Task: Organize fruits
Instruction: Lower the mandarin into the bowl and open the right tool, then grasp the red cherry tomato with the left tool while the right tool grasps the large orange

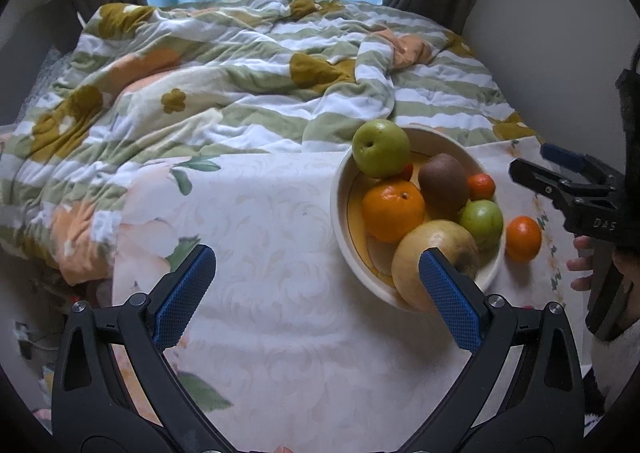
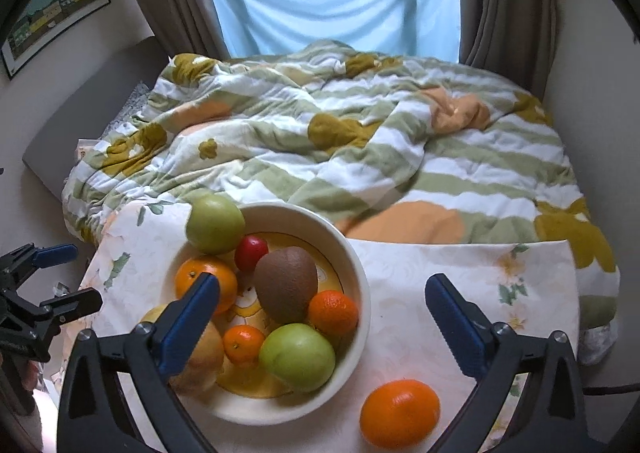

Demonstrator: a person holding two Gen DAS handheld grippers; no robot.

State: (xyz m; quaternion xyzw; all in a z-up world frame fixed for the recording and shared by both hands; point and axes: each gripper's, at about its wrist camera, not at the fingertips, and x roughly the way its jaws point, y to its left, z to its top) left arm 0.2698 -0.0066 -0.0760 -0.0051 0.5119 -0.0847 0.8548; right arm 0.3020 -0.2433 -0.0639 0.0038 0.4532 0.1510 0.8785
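A cream bowl (image 1: pixel 340 189) (image 2: pixel 362 293) holds several fruits: a big green apple (image 1: pixel 380 148) (image 2: pixel 215 223) on the far rim, a kiwi (image 1: pixel 443 182) (image 2: pixel 286 284), oranges (image 1: pixel 393 210) (image 2: pixel 333 312), a smaller green apple (image 2: pixel 298 356) and a pale yellow fruit (image 1: pixel 434 249). One orange (image 1: pixel 523 238) (image 2: pixel 399 413) lies on the cloth outside the bowl. My left gripper (image 1: pixel 316 293) is open and empty, left of the bowl. My right gripper (image 2: pixel 322 327) is open and empty above the bowl's near right rim; it also shows in the left wrist view (image 1: pixel 556 169).
A white floral tablecloth (image 1: pixel 260 293) covers the table. A rumpled striped floral blanket (image 2: pixel 340 141) lies on the bed behind it. Curtains and a blue sheet (image 2: pixel 340 1) hang at the back.
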